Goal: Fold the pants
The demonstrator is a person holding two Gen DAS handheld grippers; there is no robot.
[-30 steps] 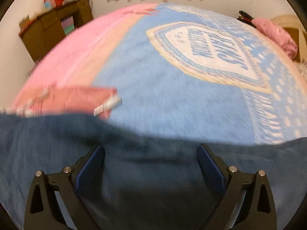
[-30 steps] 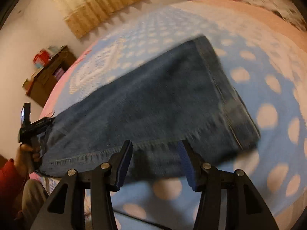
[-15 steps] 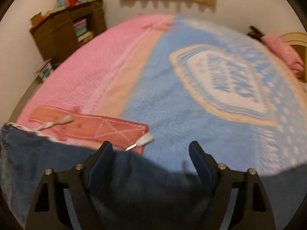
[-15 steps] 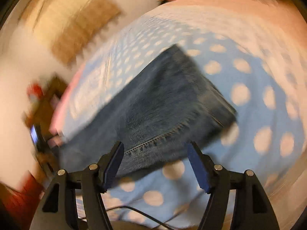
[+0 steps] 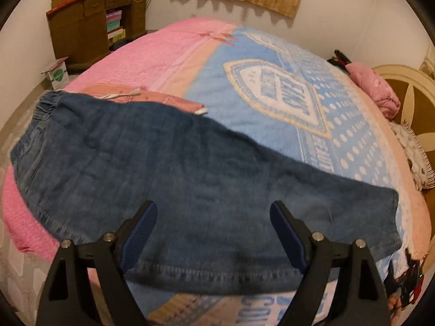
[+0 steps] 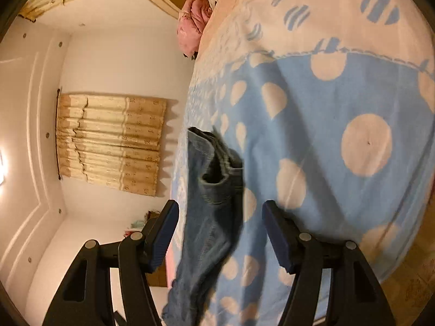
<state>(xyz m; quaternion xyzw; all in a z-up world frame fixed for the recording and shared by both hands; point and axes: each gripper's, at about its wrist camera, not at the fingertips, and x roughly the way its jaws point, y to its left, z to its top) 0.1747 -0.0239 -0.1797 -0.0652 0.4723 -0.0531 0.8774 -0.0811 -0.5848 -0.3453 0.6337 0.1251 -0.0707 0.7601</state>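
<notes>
Dark blue denim pants (image 5: 176, 179) lie flat along the near edge of the bed, folded lengthwise, with the elastic waistband at the left and the leg hems at the right. My left gripper (image 5: 213, 231) is open and empty, hovering above the near seam of the pants at about their middle. In the right wrist view, which is rolled on its side, the hem end of the pants (image 6: 214, 187) lies on the blue dotted blanket. My right gripper (image 6: 220, 233) is open and empty, just short of that hem end, with the denim showing between its fingers.
The bed carries a blue and white blanket (image 5: 285, 100) and a pink cover (image 5: 141, 59). A pink bundle (image 5: 375, 89) lies by the headboard (image 5: 407, 95). A wooden cabinet (image 5: 89, 27) and a small box (image 5: 58, 74) stand at the far left. A curtain (image 6: 108, 141) hangs on the wall.
Both grippers have pulled back from the pants. The left view rose and now shows the whole pants lying flat. The right gripper has rolled sideways and sits near the hem end.
</notes>
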